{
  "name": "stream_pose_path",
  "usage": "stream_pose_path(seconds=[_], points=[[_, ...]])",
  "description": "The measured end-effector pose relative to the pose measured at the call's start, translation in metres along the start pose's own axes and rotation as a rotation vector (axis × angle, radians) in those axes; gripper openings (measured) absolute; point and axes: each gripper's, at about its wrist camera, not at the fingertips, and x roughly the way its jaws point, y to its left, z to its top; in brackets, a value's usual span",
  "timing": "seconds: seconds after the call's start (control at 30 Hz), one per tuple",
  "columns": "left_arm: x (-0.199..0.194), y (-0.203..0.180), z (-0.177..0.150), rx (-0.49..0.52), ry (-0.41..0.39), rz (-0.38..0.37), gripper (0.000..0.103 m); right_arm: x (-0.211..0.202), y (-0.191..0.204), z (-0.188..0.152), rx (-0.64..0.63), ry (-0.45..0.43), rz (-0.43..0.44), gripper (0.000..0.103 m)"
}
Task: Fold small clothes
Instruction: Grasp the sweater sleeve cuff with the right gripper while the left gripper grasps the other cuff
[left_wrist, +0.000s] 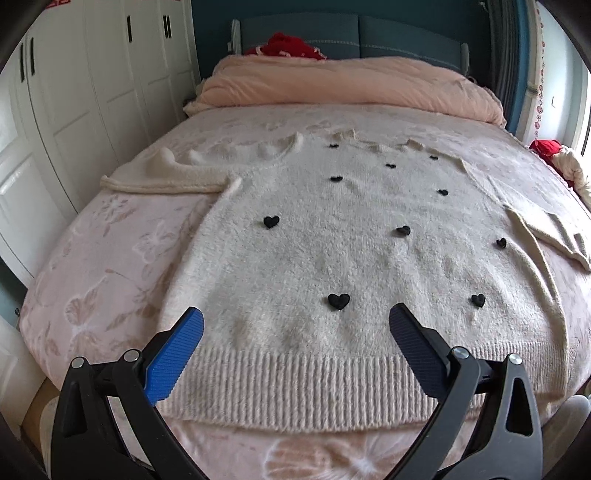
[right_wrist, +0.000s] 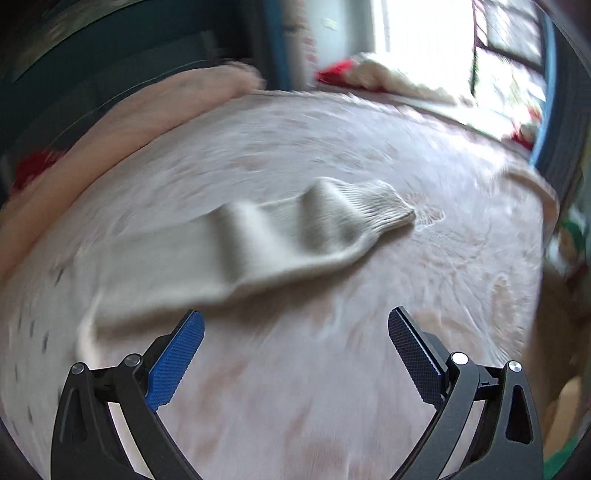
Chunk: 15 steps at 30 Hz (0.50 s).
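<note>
Cream sweater (left_wrist: 332, 258) with black hearts (left_wrist: 338, 301); pink floral bedsheet (left_wrist: 103, 266).

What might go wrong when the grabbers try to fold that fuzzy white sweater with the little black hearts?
1. The right sleeve lies rumpled in humps, so folding it in as it is may trap creases.
2. The right gripper view is blurred from fast motion; a rushed pinch might miss the cuff.
3. The left gripper hangs open over the sweater; a deep pinch may also grab the pink bedspread.
</note>
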Motion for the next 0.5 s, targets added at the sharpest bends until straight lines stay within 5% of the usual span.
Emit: stream_pose_path(seconds=[0.2, 0.27, 0.33, 0.4, 0.5], points=[[0.016, 0.009, 0.001, -0.017, 0.061, -0.028, 0.098, 0.078, -0.039, 0.038, 0.293, 0.103, 0.046, 0.095], [0.023, 0.014, 0.002, -0.025, 0.083, -0.037, 0.098, 0.086, -0.045, 0.040, 0.378, 0.077, 0.060, 0.078], [0.027, 0.018, 0.002, -0.028, 0.093, -0.043, 0.098, 0.094, -0.045, 0.048, 0.412, 0.074, 0.087, 0.014], [0.033, 0.023, 0.002, -0.034, 0.100, -0.040, 0.098, 0.094, -0.037, 0.060, 0.437, 0.063, 0.138, 0.015], [0.037, 0.031, 0.004, -0.058, 0.102, -0.052, 0.098, 0.052, 0.014, 0.086, 0.345, -0.071, 0.296, 0.015]])
